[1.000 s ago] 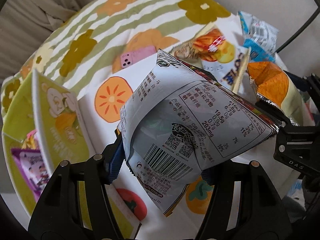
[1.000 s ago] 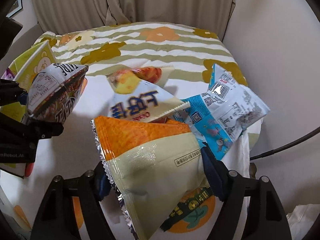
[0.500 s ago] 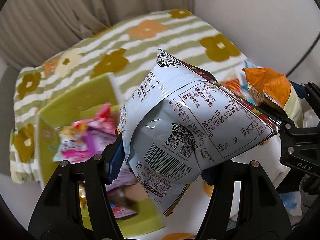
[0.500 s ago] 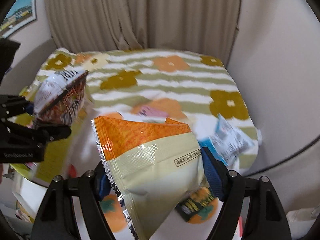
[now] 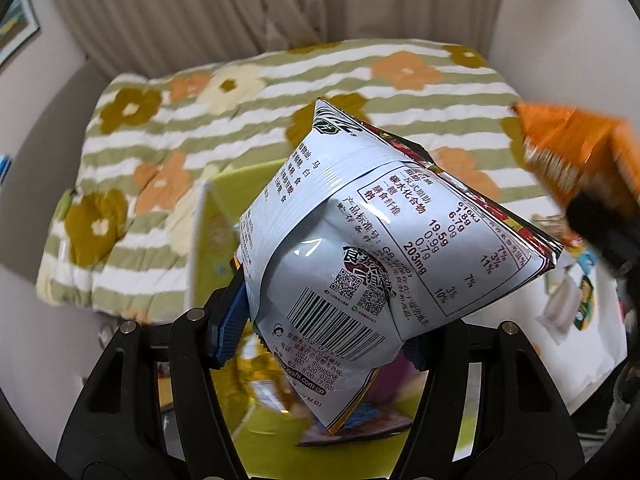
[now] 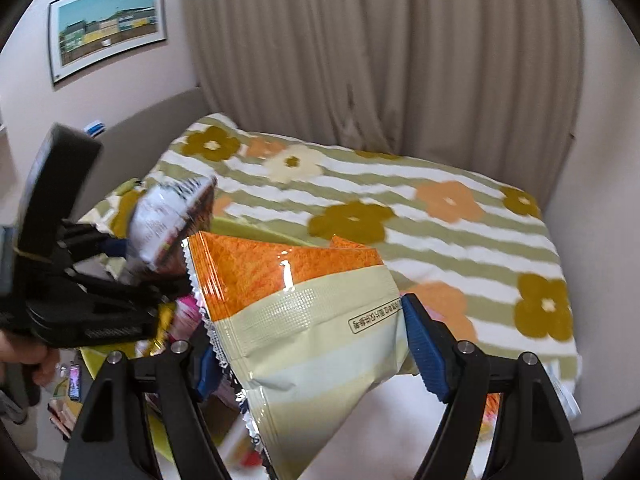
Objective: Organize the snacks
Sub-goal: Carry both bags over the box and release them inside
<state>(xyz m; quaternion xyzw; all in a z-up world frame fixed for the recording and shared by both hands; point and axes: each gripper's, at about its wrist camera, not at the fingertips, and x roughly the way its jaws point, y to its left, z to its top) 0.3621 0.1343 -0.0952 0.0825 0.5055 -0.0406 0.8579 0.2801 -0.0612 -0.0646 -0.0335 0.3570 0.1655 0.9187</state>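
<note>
Clamped between the blue pads of the left gripper [image 5: 320,330], a puffy silver-white foil snack bag [image 5: 372,248] printed with a barcode and nutrition table hangs in the air, its back panel facing the camera. Below it lies a blurred yellow-green cardboard box [image 5: 224,200] with packets inside, on a bed covered by a green-and-white striped quilt with orange and olive flowers [image 5: 200,120]. At the right edge the orange bag shows, blurred.

From the right wrist, the right gripper [image 6: 308,356] is closed on an orange-and-cream foil snack bag with a serrated edge [image 6: 304,312], held above the quilt. To the left, the left gripper carries the silver bag over the green box. Beige curtains [image 6: 360,48] and a framed picture [image 6: 108,24] stand behind.
</note>
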